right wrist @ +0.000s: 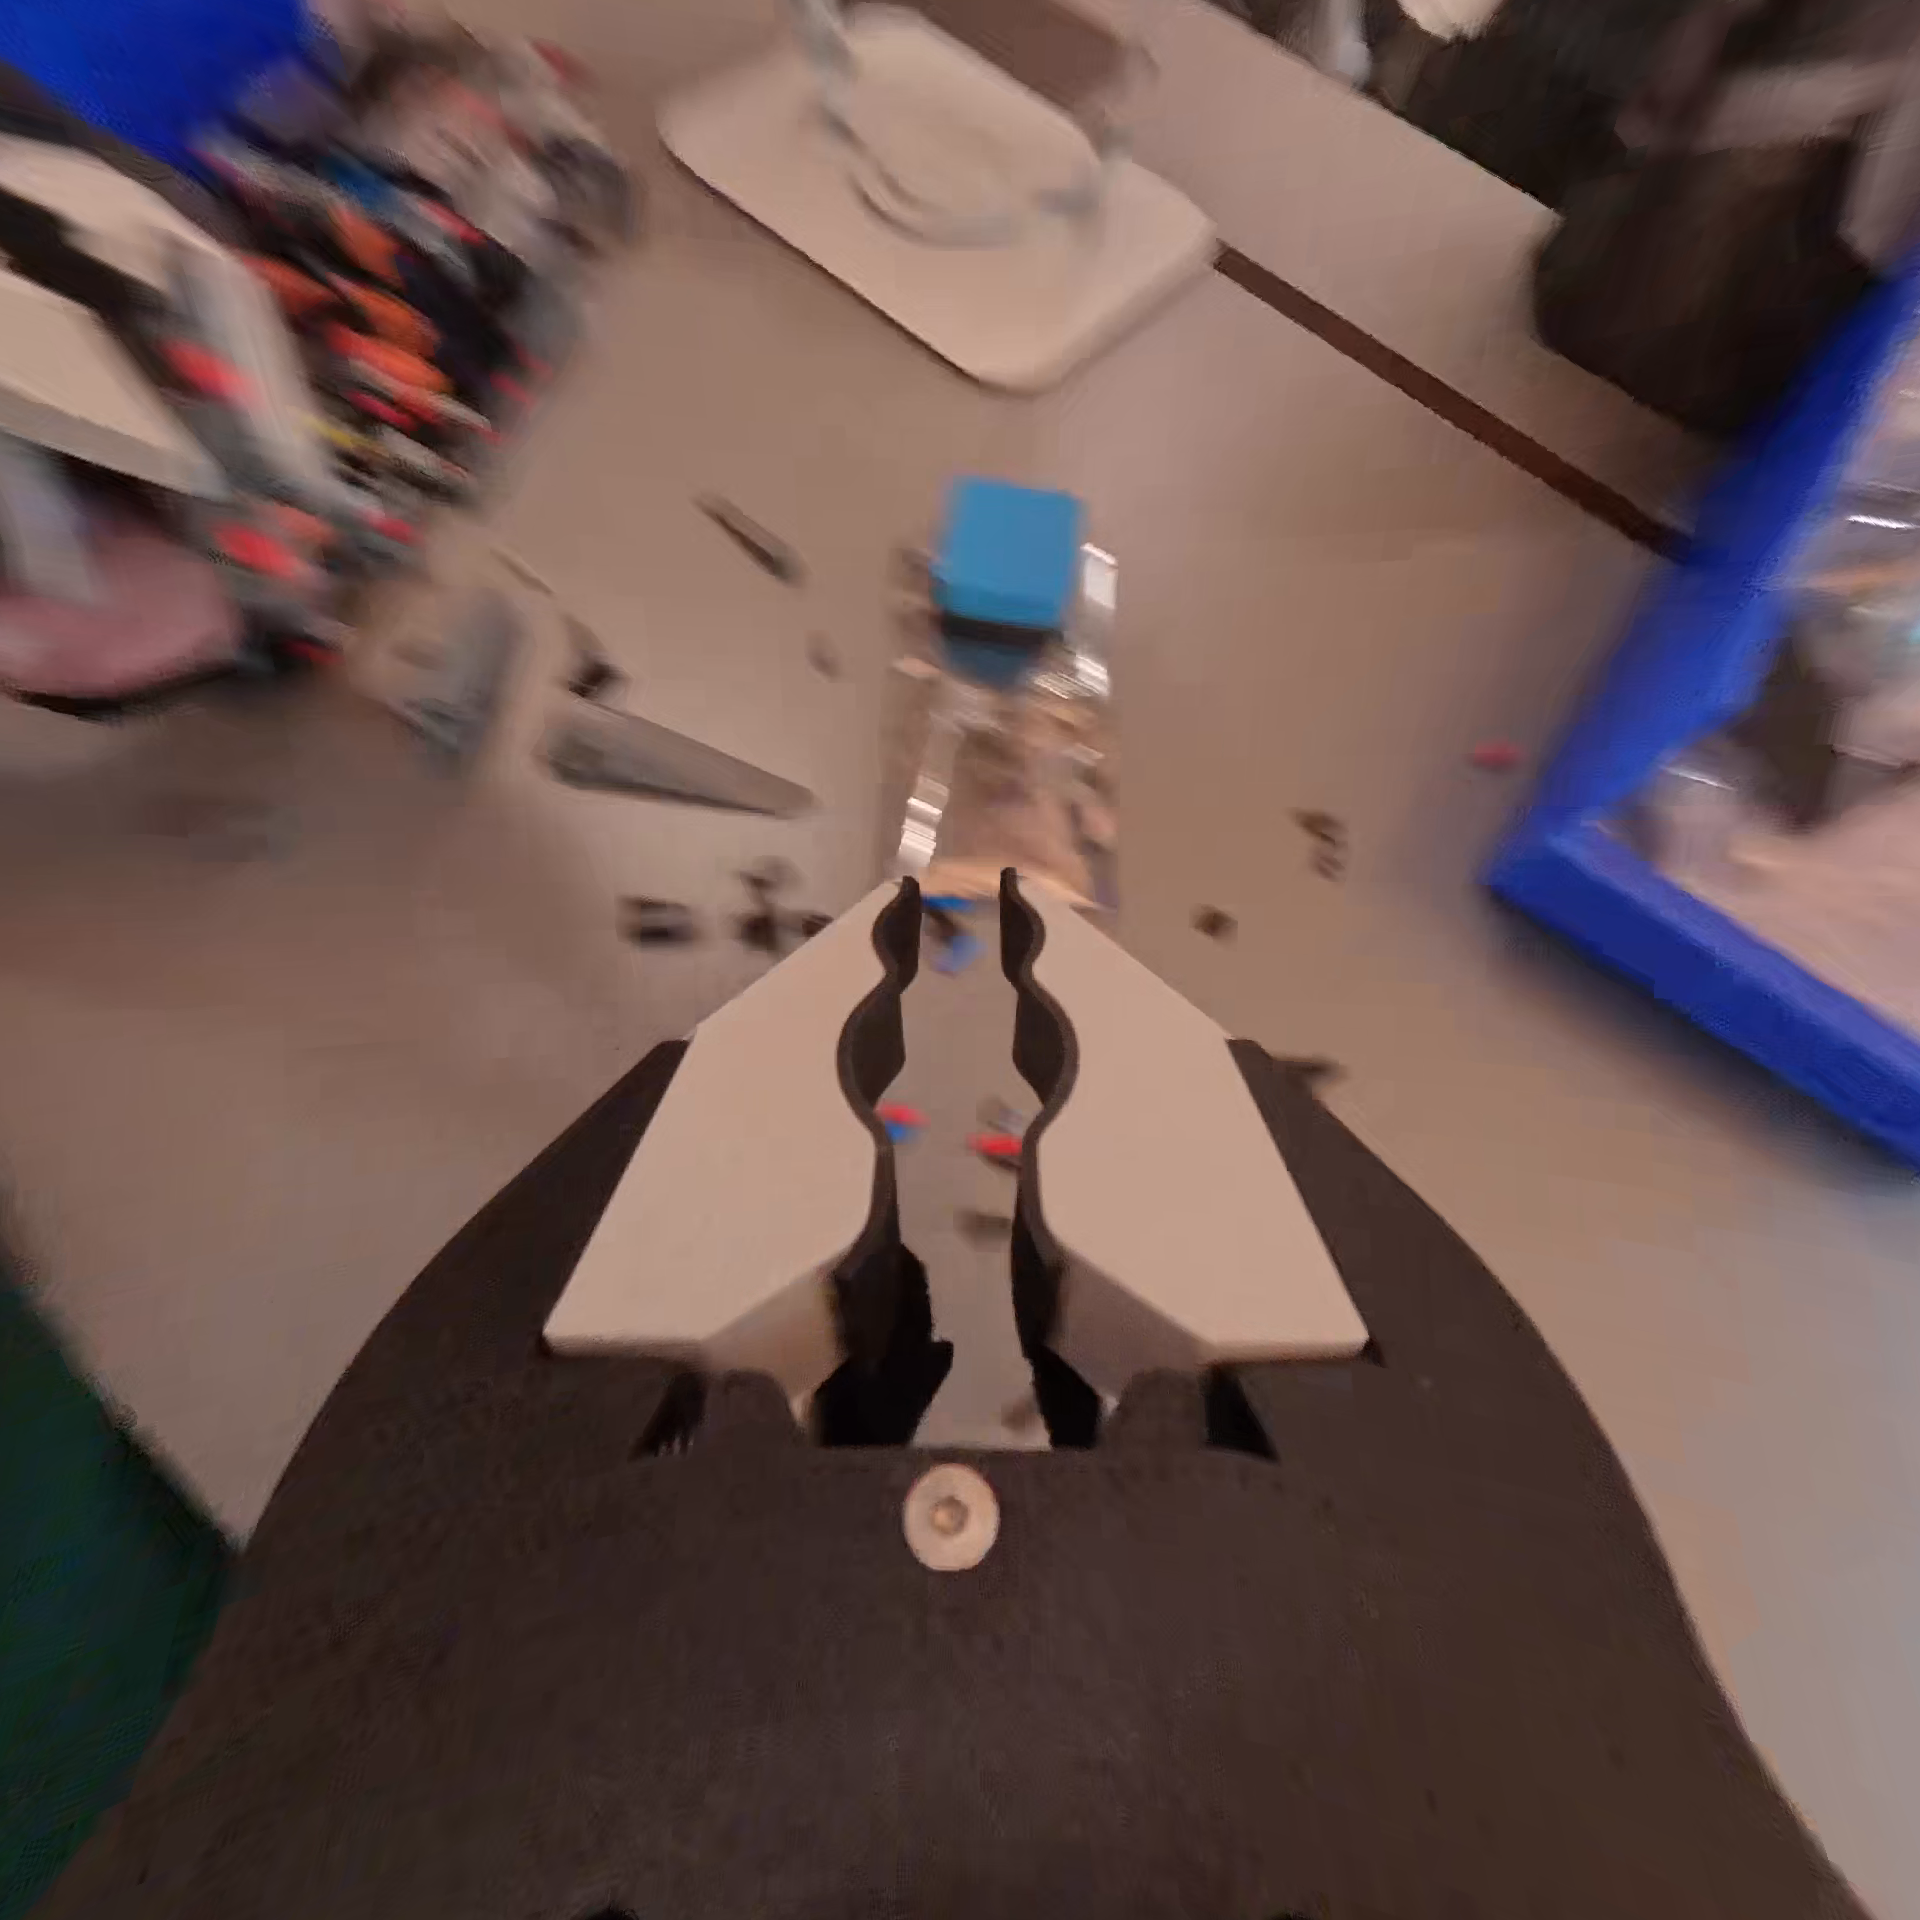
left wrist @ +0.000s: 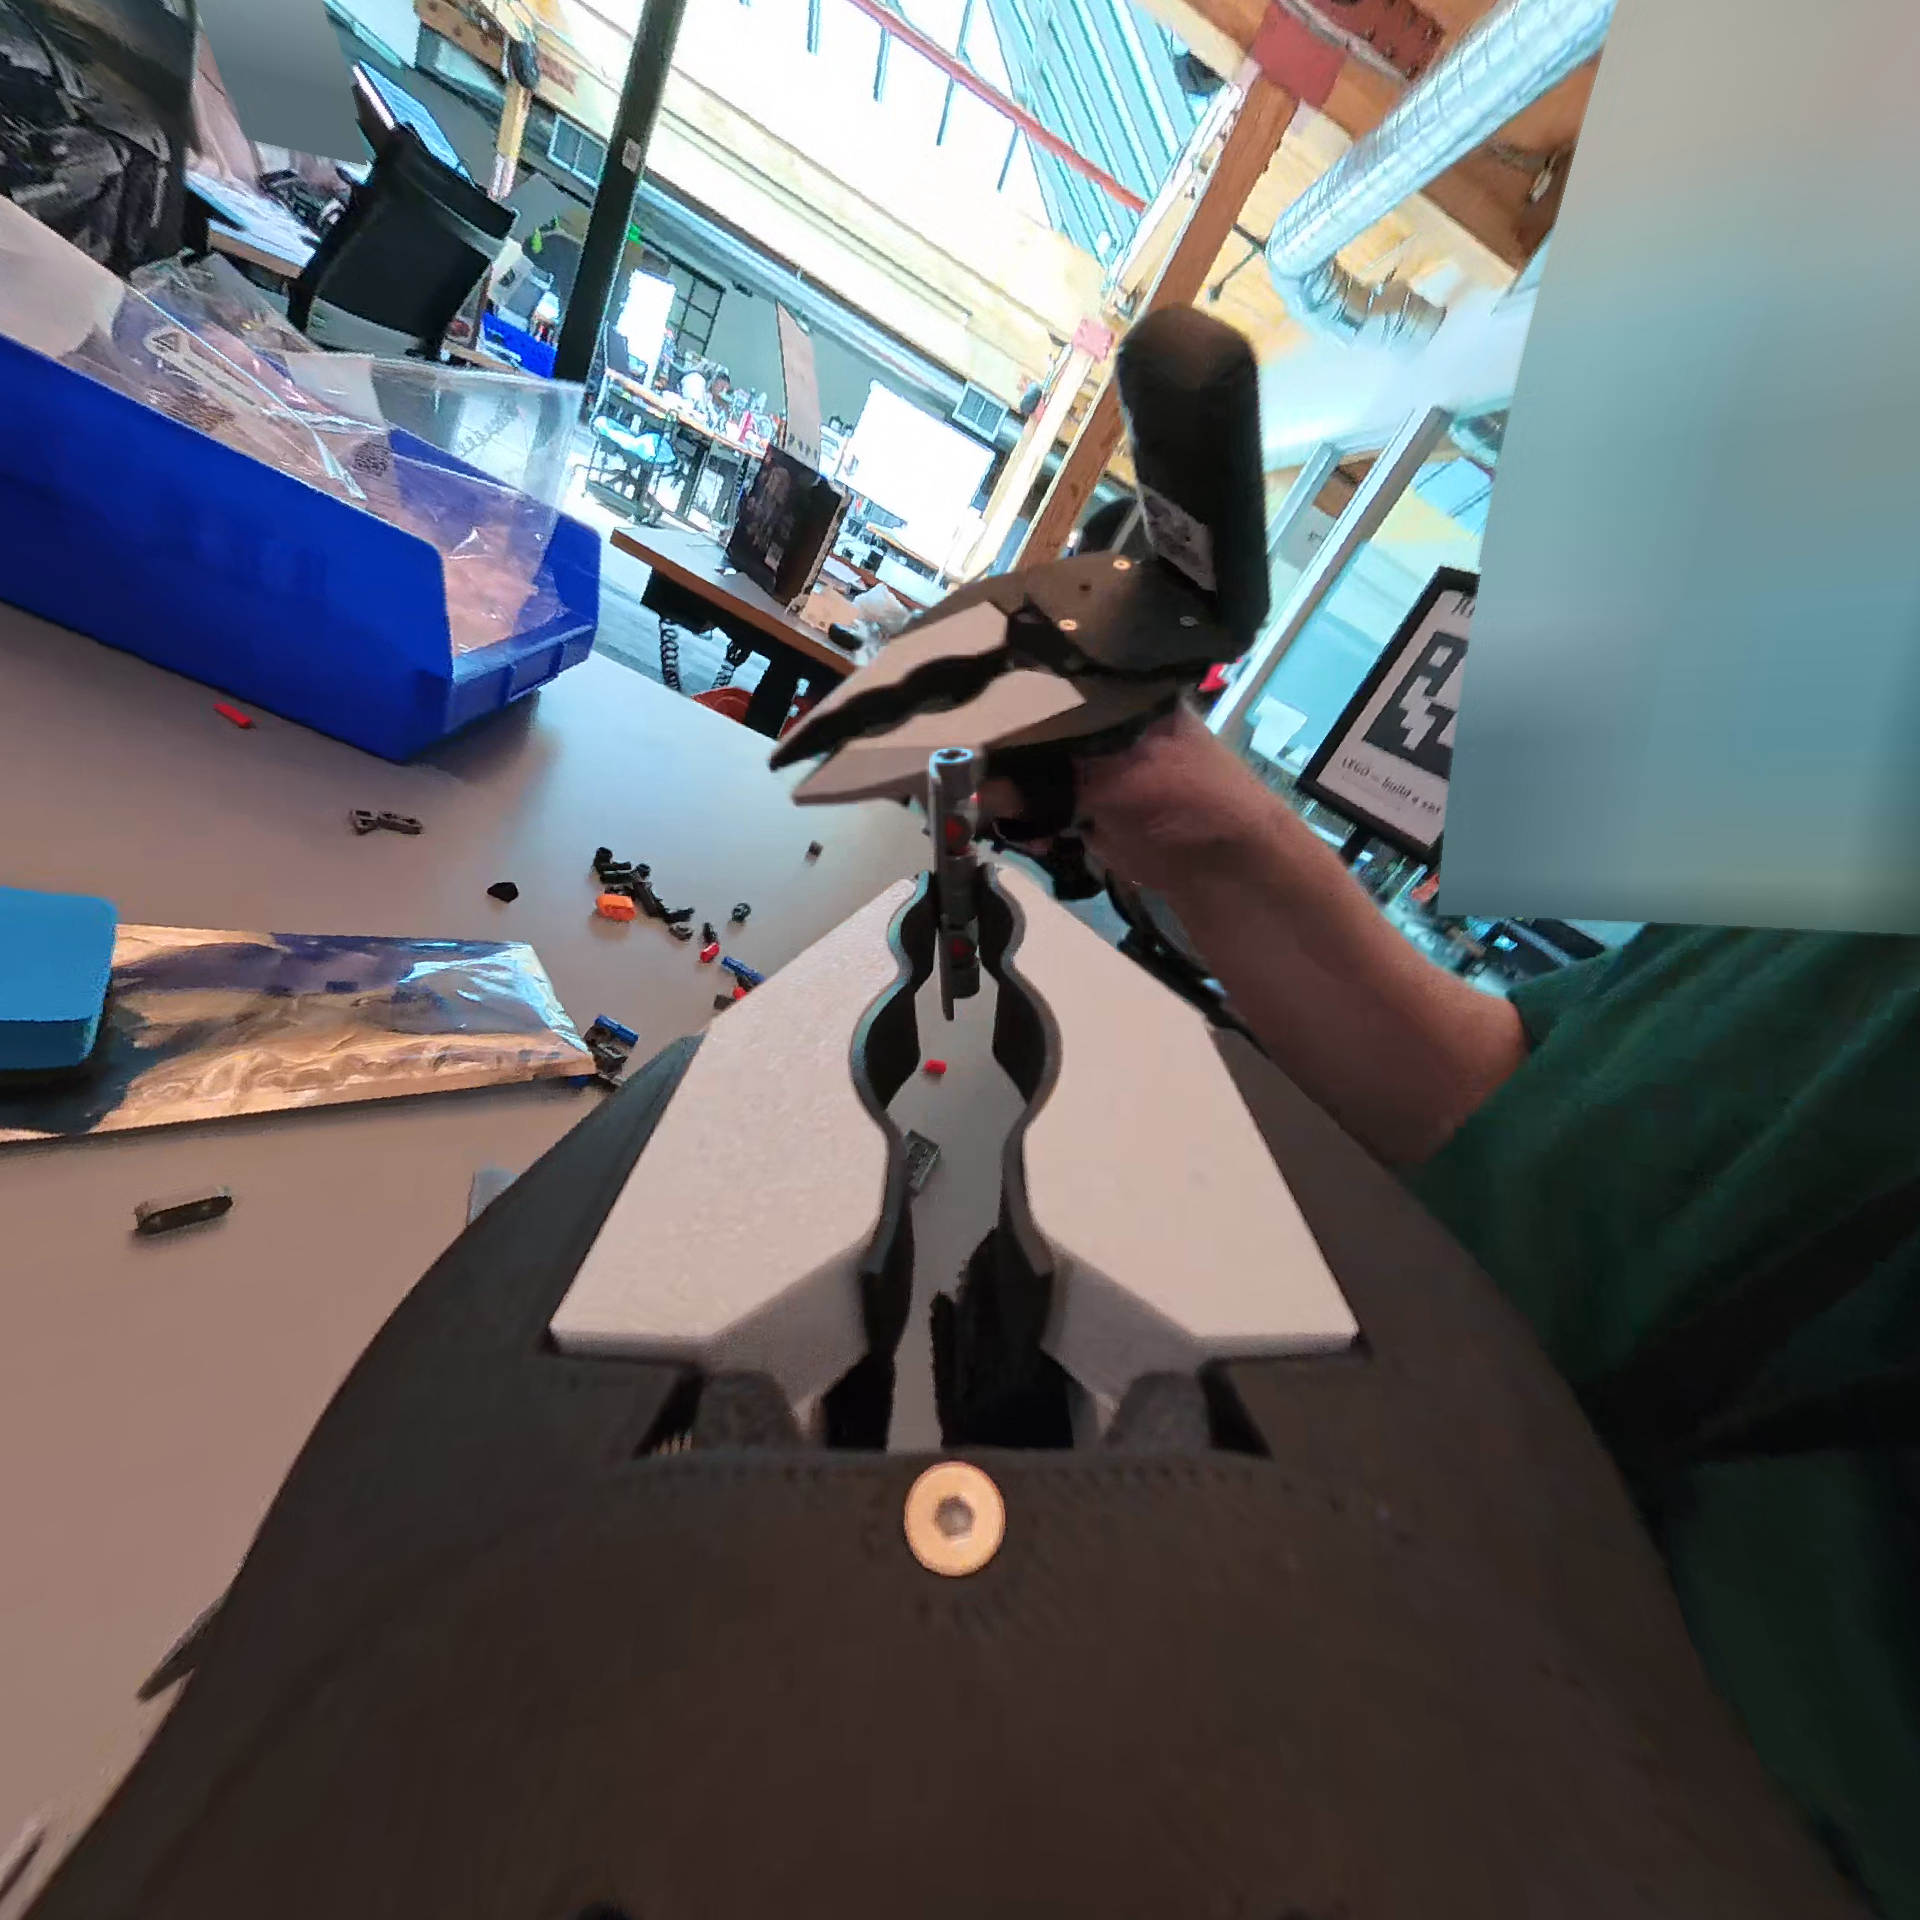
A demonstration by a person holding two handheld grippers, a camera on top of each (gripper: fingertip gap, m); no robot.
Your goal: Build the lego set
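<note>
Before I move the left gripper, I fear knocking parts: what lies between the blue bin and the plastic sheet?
In the left wrist view, bare table apart from one small dark piece and a red one beside the bin.

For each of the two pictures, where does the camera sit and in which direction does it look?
Left wrist view: sits on the left gripper, faces across the table; its fingers hold a grey rod; the right gripper, hand and green sleeve show.
Right wrist view: sits on the right gripper, looks down at the table, blurred; fingers apart, empty.
Shared: blue bin, light blue block.
</note>
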